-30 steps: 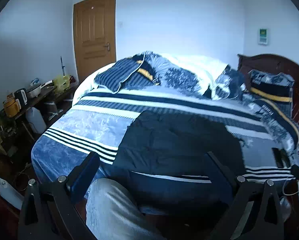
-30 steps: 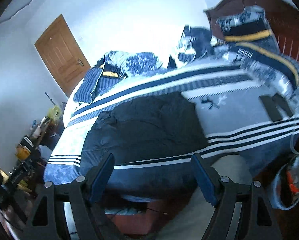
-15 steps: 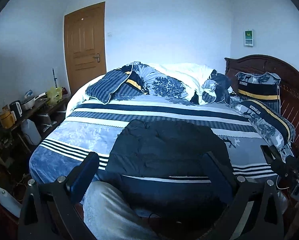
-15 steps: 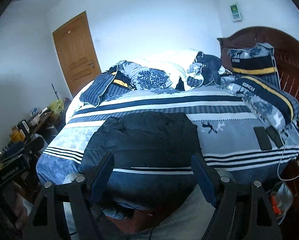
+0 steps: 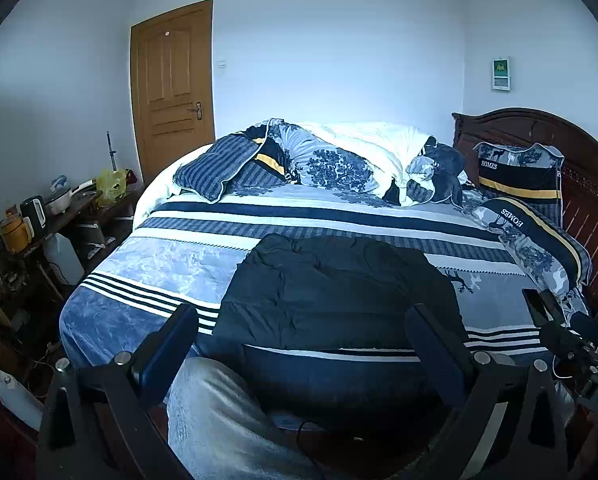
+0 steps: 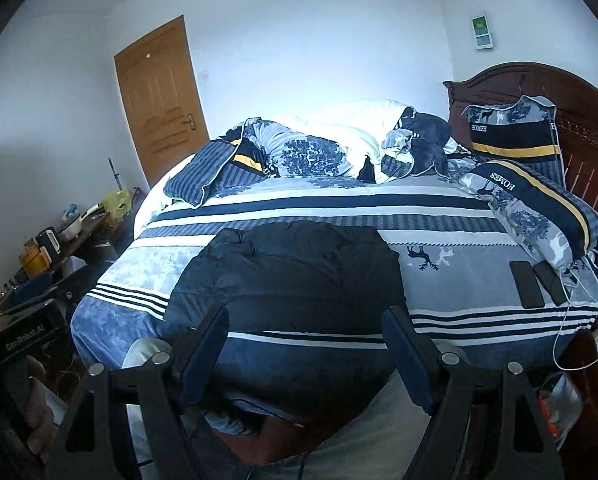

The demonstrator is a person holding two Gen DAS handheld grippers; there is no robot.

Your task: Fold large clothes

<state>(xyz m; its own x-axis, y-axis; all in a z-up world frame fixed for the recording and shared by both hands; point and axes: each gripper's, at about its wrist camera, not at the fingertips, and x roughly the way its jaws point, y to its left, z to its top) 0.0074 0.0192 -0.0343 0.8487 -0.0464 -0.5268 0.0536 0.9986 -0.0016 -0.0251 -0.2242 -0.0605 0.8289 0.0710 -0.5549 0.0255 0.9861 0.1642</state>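
Observation:
A large dark padded garment (image 5: 335, 292) lies folded into a rough rectangle near the front edge of the bed; it also shows in the right wrist view (image 6: 291, 276). My left gripper (image 5: 301, 344) is open and empty, held back from the bed's front edge, above my grey-trousered leg (image 5: 219, 420). My right gripper (image 6: 305, 344) is open and empty, also short of the bed edge. Neither gripper touches the garment.
The bed (image 5: 159, 264) has a blue striped cover, a heap of bedding (image 5: 339, 160) at the back and pillows (image 5: 519, 176) by the wooden headboard (image 6: 539, 92). Two phones (image 6: 535, 282) lie at its right. A cluttered side table (image 5: 43, 216) stands left, a door (image 5: 171, 80) behind.
Both grippers have drawn back and levelled out, so the whole bed and room show more upright. The garment has not moved. Both grippers stay open.

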